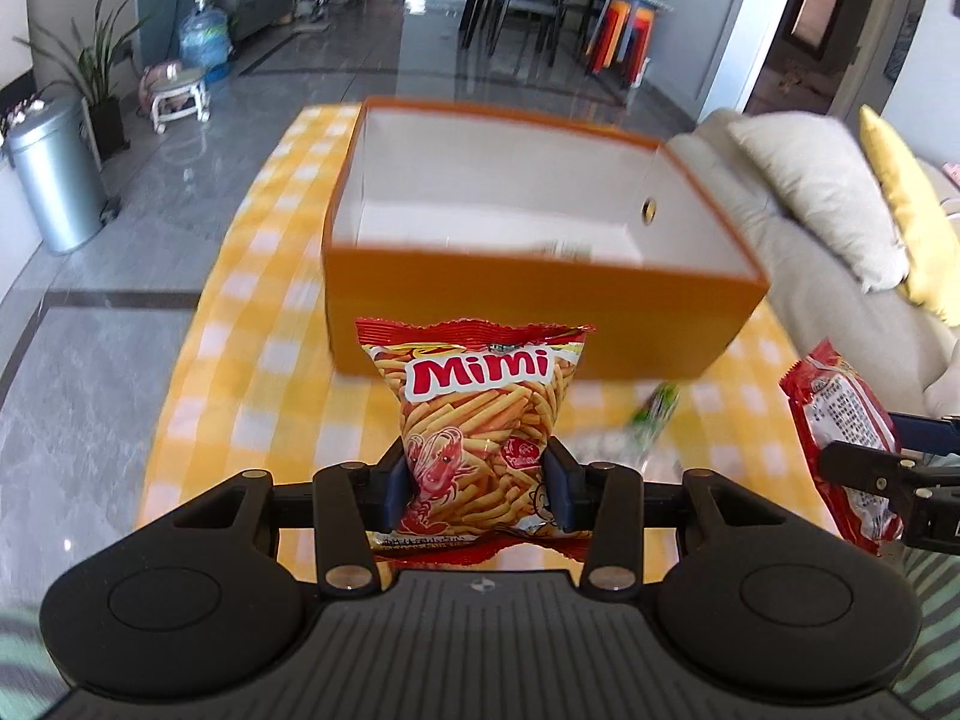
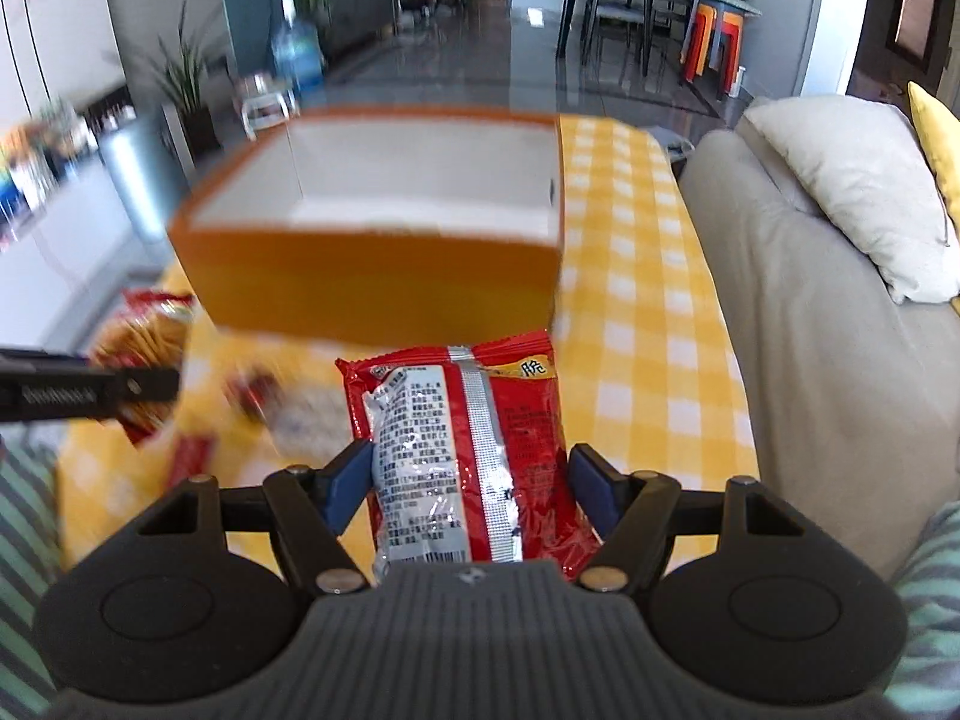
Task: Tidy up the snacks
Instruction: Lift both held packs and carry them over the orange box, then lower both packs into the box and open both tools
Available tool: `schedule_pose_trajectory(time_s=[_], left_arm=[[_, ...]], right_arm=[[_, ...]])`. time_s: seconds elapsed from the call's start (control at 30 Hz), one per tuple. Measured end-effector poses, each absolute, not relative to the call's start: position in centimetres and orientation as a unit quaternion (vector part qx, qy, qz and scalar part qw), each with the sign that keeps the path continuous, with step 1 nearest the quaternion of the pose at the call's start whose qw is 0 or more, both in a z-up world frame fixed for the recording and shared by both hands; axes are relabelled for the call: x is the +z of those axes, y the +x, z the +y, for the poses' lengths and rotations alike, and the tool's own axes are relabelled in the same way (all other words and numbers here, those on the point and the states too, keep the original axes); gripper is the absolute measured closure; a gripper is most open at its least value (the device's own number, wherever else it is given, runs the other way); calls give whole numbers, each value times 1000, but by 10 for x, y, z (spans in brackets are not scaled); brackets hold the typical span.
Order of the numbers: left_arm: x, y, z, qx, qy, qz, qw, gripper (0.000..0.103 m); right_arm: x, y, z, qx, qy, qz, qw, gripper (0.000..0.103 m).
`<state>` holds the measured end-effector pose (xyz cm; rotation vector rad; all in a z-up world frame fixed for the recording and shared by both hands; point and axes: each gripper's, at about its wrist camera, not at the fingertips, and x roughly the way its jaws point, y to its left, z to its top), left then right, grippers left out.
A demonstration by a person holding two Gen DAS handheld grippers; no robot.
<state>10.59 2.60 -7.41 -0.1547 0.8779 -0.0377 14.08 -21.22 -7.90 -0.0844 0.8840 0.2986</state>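
My left gripper [image 1: 480, 483] is shut on a red Mimi snack bag [image 1: 480, 414] and holds it upright above the table, in front of the orange box [image 1: 528, 324]. My right gripper [image 2: 471, 489] is shut on a red snack packet [image 2: 474, 438], its printed back facing me, also in front of the orange box [image 2: 372, 294]. The box is open on top with a white inside that looks empty. The right gripper with its red packet [image 1: 840, 432] shows at the right in the left wrist view. The left gripper with the Mimi bag [image 2: 144, 360] shows at the left in the right wrist view.
The box stands on a yellow-checked tablecloth [image 1: 252, 360]. More wrapped snacks [image 1: 654, 414] lie blurred on the cloth between the grippers. A beige sofa with cushions [image 2: 840, 300] runs along the table's right side. A metal bin [image 1: 54, 180] stands on the floor at left.
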Motion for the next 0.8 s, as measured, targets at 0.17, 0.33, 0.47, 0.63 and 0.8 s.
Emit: schedule_pose_trajectory(time_s=[0.17, 0.33, 0.47, 0.63, 0.8], left_arm=[[-50, 128, 29, -32, -77, 410, 908, 53], [-30, 155, 31, -44, -66, 398, 914, 53], [-24, 183, 34, -57, -53, 400, 913, 53], [-28, 218, 40, -70, -63, 429, 898, 53], [-43, 255, 38, -77, -39, 463, 882, 53]], right_arm=[[-51, 162, -210, 163, -16, 405, 900, 34], [-27, 190, -207, 187, 10, 393, 900, 34], [-14, 220, -200, 200, 23, 393, 897, 34], [-9, 261, -188, 209, 43, 410, 887, 34], [-21, 306, -171, 209, 58, 436, 874, 34]])
